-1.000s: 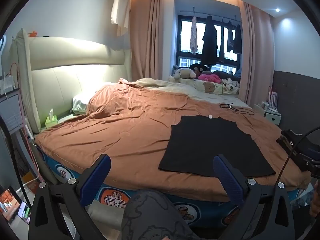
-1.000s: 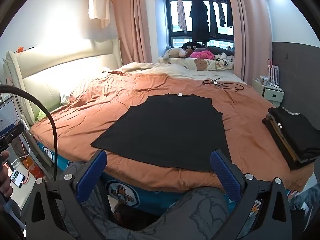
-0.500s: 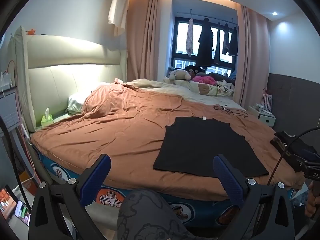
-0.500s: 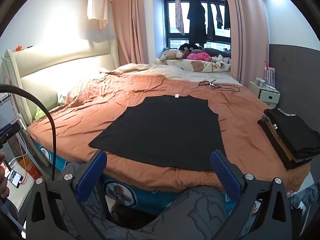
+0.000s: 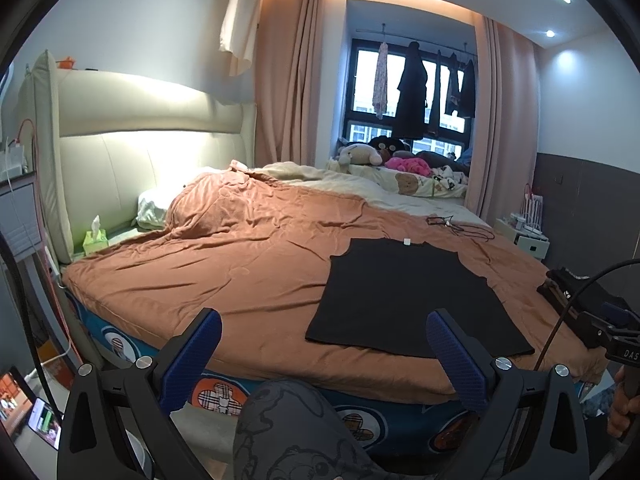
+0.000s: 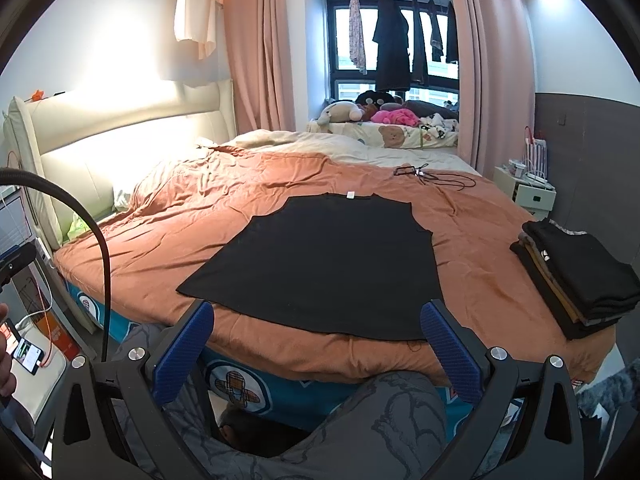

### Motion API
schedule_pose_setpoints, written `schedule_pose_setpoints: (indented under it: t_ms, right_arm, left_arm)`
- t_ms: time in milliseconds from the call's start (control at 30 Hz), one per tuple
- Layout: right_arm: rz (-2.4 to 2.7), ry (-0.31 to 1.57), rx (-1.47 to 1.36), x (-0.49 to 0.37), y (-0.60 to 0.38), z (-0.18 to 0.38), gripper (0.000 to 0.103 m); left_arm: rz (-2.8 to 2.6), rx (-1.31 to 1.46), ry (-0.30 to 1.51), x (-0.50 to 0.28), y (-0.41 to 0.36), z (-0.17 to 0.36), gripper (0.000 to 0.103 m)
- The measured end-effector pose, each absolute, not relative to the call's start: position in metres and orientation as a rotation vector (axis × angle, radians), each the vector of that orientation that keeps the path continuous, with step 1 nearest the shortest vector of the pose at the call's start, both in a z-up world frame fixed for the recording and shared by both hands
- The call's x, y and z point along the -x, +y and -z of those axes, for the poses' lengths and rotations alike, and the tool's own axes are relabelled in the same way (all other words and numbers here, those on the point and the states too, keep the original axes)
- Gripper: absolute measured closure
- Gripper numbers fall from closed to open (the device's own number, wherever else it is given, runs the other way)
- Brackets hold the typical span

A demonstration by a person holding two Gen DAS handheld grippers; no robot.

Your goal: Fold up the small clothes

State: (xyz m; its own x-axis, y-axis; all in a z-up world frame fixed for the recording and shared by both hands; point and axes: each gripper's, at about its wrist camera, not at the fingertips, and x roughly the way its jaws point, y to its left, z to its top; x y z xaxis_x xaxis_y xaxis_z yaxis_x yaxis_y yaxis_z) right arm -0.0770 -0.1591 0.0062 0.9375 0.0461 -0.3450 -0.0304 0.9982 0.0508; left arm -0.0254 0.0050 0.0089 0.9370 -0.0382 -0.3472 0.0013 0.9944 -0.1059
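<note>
A black sleeveless top (image 6: 328,264) lies spread flat on the orange bedspread (image 6: 200,216), hem toward me and collar with a white label away. It also shows in the left wrist view (image 5: 408,296), right of centre. My left gripper (image 5: 322,340) is open and empty, held off the near edge of the bed, left of the top. My right gripper (image 6: 316,334) is open and empty, just short of the top's hem. Both hover above my knees.
A stack of folded dark clothes (image 6: 576,276) sits at the bed's right corner. A cable and phone (image 6: 424,172) lie beyond the top. A tissue box (image 5: 95,238) stands by the headboard (image 5: 132,152). Plush toys (image 6: 360,112) line the window ledge. A nightstand (image 6: 528,192) stands at the right.
Both grippers have drawn back slightly from the bed and tilted up, so the top looks a little farther away. The top has not moved. Both grippers stay open.
</note>
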Motion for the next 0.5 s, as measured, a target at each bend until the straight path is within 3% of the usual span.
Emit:
schedule_pose_setpoints:
  t_ms: [500]
  right_arm:
    - [-0.036, 0.343, -0.037, 0.0821, -0.1571, -0.0047, 0.0]
  left_arm:
    - [0.021, 0.109, 0.358, 0.0308, 0.0069, -0.0101, 0.0]
